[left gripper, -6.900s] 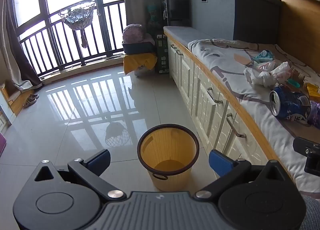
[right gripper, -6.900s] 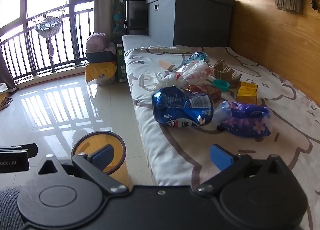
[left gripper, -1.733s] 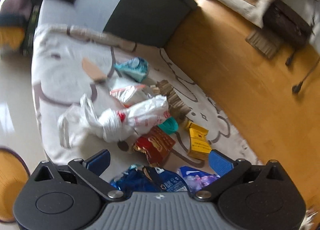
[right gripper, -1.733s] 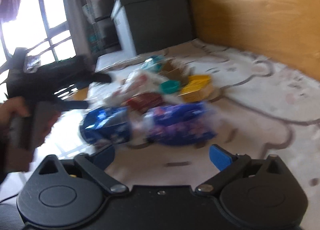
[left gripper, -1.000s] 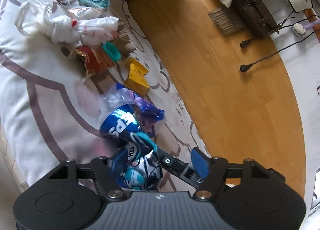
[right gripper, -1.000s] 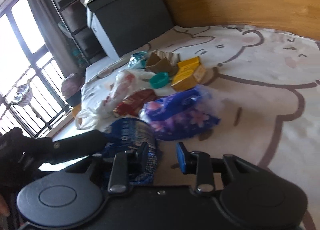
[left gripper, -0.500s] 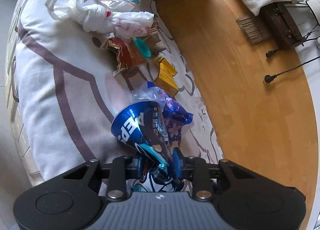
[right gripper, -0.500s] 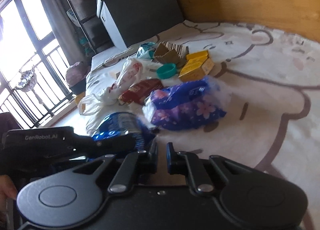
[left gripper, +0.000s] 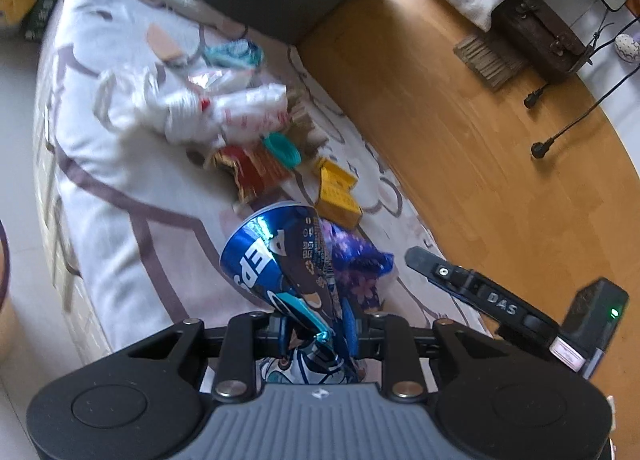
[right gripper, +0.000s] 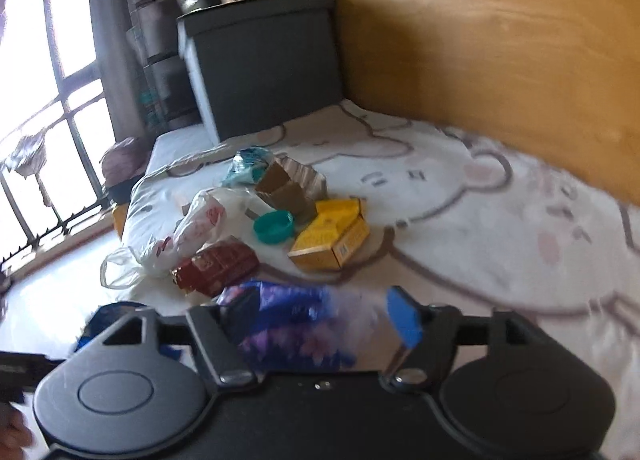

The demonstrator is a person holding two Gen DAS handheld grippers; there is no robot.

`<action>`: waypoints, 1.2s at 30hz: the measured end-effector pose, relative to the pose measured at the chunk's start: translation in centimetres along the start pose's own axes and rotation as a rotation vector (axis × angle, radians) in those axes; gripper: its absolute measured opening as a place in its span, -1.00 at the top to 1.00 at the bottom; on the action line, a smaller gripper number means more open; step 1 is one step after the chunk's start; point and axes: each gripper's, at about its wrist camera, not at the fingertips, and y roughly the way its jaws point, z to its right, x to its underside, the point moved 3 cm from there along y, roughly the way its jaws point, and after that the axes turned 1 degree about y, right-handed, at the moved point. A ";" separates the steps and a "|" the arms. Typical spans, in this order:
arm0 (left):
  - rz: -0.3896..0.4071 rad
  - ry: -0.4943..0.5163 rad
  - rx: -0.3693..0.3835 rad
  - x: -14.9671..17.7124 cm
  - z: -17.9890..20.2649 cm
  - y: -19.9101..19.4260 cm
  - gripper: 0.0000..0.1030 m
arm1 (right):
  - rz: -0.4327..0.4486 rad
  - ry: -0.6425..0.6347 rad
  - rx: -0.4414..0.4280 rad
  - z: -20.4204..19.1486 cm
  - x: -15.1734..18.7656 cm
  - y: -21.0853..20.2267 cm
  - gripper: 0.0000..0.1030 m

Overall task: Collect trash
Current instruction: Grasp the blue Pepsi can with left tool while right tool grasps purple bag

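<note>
My left gripper [left gripper: 316,330] is shut on a crushed blue drink can [left gripper: 280,256] and holds it above the bedspread [left gripper: 112,148]. My right gripper [right gripper: 316,320] is open, its jaws either side of a purple flowered wrapper [right gripper: 288,324] that lies on the bedspread [right gripper: 460,228]; it also shows in the left wrist view [left gripper: 360,268]. The right gripper's body shows in the left wrist view at the right [left gripper: 500,304]. More trash lies beyond: a red wrapper [right gripper: 216,264], a yellow box [right gripper: 332,236], a teal lid [right gripper: 274,226], a white plastic bag [right gripper: 192,236] and torn cardboard [right gripper: 288,184].
A dark storage box [right gripper: 264,72] stands at the far end of the bed. A wooden wall panel [right gripper: 500,60] runs along the right. The bed's left edge drops to the tiled floor [left gripper: 16,140]. Balcony windows [right gripper: 48,80] are at the far left.
My left gripper has lifted the can a little and turned left. My right gripper has opened from shut and moved over the purple wrapper.
</note>
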 end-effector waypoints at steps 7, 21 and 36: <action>0.040 0.100 -0.104 -0.6 0.3 -1.2 0.48 | -0.076 -0.314 -0.180 -0.9 -0.9 3.5 -0.57; 0.064 0.121 -0.165 -0.9 0.3 -1.6 0.48 | -0.334 -0.572 -0.268 -2.5 0.5 7.8 -0.05; 0.122 0.148 -0.262 -0.7 0.8 -4.5 0.48 | -0.170 -0.309 -0.099 -3.7 -0.8 1.4 0.57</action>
